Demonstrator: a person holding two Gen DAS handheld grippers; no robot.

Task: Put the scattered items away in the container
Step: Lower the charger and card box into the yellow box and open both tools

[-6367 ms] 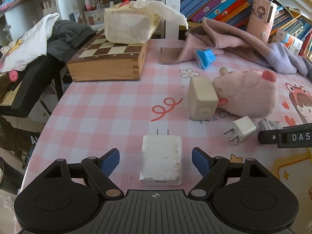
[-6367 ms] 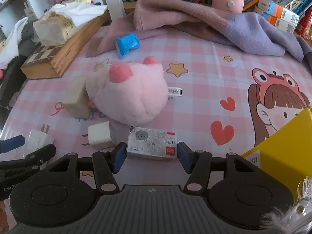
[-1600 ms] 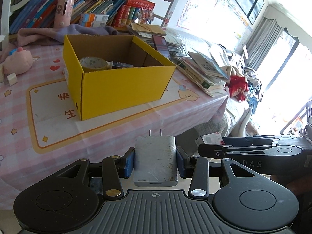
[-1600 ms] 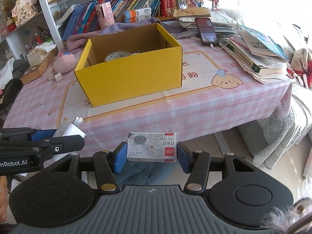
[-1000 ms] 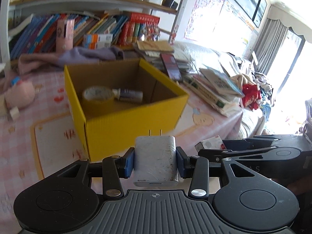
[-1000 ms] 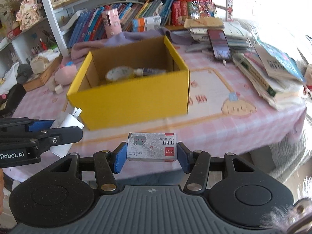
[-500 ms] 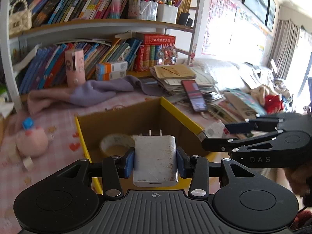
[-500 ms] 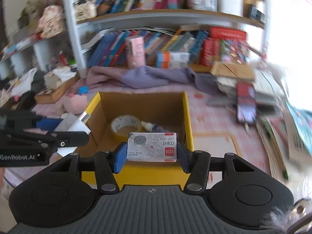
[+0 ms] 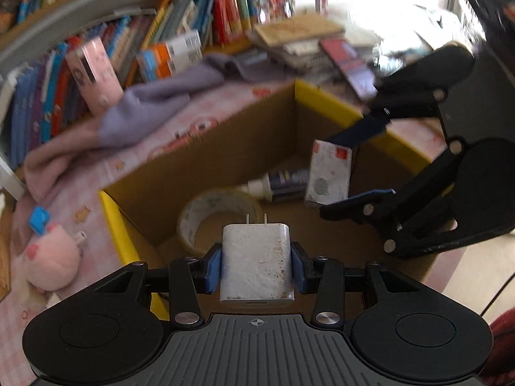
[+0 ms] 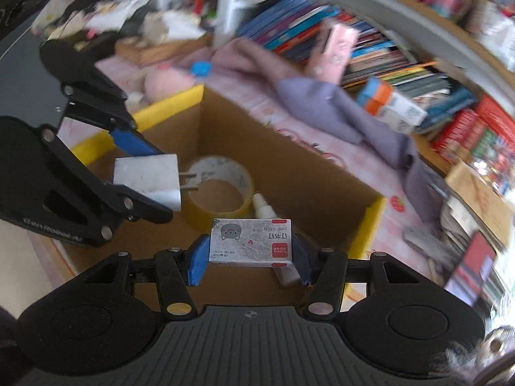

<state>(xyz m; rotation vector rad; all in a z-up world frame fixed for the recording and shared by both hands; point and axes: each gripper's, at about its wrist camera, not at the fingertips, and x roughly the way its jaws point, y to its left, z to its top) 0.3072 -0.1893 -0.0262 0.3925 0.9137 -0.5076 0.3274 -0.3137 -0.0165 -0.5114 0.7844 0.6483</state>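
My left gripper (image 9: 256, 268) is shut on a white plug charger (image 9: 256, 263) and holds it above the near side of the open yellow cardboard box (image 9: 325, 98). My right gripper (image 10: 250, 257) is shut on a small grey staple box (image 10: 250, 242) and holds it over the same yellow box (image 10: 170, 99). Each gripper shows in the other's view: the right one with its staple box (image 9: 330, 173), the left one with its charger (image 10: 146, 181). A tape roll (image 9: 219, 212) and a small bottle (image 9: 280, 185) lie inside the box.
A pink plush toy (image 9: 48, 263) with a blue piece lies on the pink checked tablecloth (image 9: 80, 173) left of the box. A purple cloth (image 9: 154, 106), a pink case (image 9: 93, 74) and a bookshelf stand behind. Stacked books and a phone (image 9: 347, 64) lie at the right.
Both grippers have moved forward and down over the box opening, each still holding its item. The views are blurred by the motion.
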